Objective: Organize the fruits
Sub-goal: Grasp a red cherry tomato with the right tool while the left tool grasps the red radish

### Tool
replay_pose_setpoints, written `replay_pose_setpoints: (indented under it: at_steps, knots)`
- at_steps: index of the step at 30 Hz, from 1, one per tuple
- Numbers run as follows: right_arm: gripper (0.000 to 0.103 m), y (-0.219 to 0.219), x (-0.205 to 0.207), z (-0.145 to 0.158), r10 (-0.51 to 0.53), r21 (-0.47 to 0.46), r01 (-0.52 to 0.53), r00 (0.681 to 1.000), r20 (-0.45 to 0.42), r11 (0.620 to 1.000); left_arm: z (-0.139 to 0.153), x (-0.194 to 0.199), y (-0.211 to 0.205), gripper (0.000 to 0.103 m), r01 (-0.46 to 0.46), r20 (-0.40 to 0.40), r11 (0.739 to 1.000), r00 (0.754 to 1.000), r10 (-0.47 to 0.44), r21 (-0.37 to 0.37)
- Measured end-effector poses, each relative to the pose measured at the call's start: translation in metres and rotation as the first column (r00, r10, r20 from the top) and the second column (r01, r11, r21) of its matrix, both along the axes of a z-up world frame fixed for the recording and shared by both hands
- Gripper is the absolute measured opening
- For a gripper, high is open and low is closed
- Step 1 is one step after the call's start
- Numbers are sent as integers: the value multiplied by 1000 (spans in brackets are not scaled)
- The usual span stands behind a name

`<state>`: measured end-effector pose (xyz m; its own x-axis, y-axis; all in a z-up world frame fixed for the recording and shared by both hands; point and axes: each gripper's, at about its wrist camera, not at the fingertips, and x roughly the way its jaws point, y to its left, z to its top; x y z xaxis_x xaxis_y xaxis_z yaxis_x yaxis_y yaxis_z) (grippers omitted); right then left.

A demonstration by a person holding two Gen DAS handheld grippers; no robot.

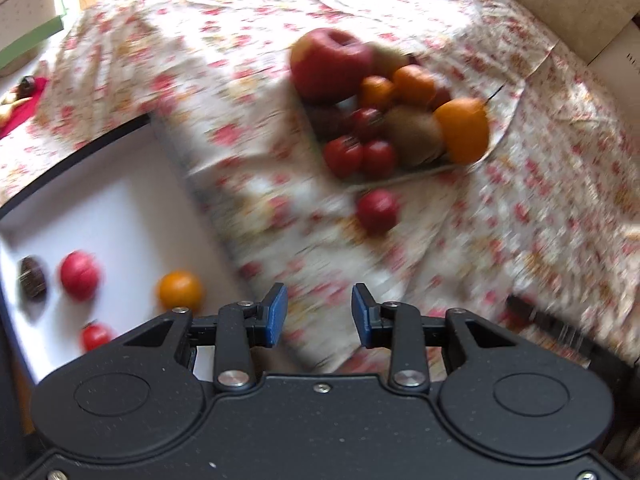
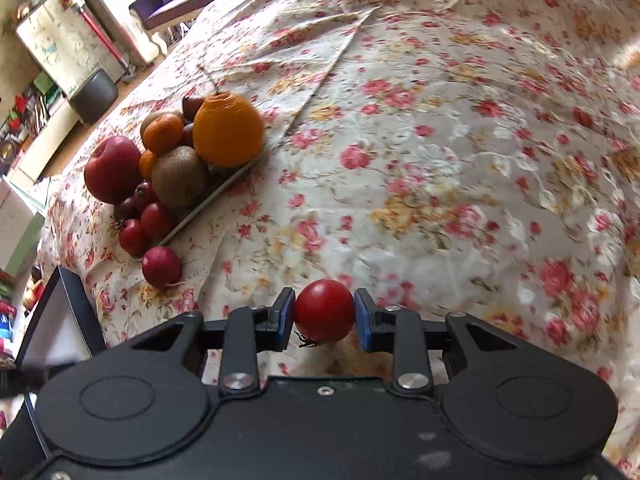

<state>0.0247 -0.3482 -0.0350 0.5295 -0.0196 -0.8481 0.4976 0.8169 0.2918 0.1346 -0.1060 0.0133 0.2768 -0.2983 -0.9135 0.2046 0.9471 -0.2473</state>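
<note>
A plate [image 1: 416,174] piled with fruit sits on the floral cloth: a big red apple [image 1: 330,64], oranges [image 1: 464,130], a kiwi [image 1: 414,134] and small tomatoes [image 1: 344,156]. It also shows in the right wrist view [image 2: 224,188]. A red radish [image 1: 378,210] lies loose in front of the plate. A white tray [image 1: 100,208] at the left holds a red fruit [image 1: 79,274], a small orange [image 1: 180,290], a dark fruit [image 1: 33,278] and a tomato [image 1: 95,336]. My left gripper [image 1: 319,316] is open and empty above the cloth. My right gripper [image 2: 324,318] is shut on a red tomato [image 2: 324,310].
The floral cloth [image 2: 440,140] covers the whole table, with folds at the back. The white tray's dark rim [image 2: 76,300] shows at the lower left of the right wrist view. Boxes [image 1: 28,8] and room clutter [image 2: 72,44] lie beyond the table's edges.
</note>
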Motion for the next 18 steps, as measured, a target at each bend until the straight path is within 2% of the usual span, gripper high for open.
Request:
replay_pose_setpoints:
  at_steps: [4, 10, 18]
  knots:
    - [32, -11, -11, 2, -20, 18, 20, 1000, 24, 1000, -9, 22, -31, 44, -22, -17, 999, 1000, 22, -28]
    - [32, -21, -19, 2, -28, 32, 26, 998, 48, 999, -25, 45, -54, 44, -74, 5, 997, 997, 74, 0]
    - [32, -36, -25, -5, -45, 67, 41, 998, 51, 997, -41, 56, -78, 45, -62, 36, 990, 998, 58, 125]
